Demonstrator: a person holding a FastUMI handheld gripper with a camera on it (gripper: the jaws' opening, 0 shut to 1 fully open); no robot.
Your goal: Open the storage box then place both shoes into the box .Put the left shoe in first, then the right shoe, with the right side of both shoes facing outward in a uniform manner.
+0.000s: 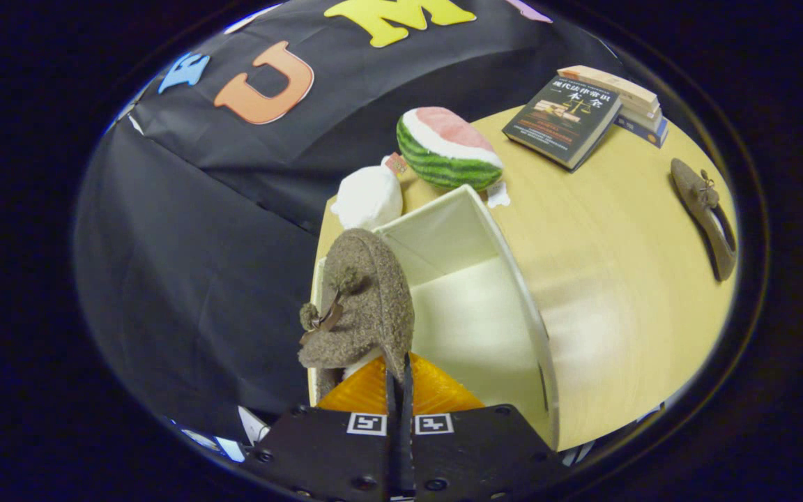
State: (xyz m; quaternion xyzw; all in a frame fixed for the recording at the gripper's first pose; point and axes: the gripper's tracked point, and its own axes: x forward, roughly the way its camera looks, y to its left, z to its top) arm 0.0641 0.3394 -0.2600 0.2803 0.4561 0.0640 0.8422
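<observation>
Two shoes are in play: your gripper (399,373) has its fingers pressed together on the edge of one fuzzy brown shoe (363,303) — you hold it toe-up over the near end of the open storage box (513,279). The other shoe (707,213) lies on the table (603,279) well to the right of the box, while beyond the box sit a watermelon plush (447,148), a white plush (368,199) and some books (583,111).
</observation>
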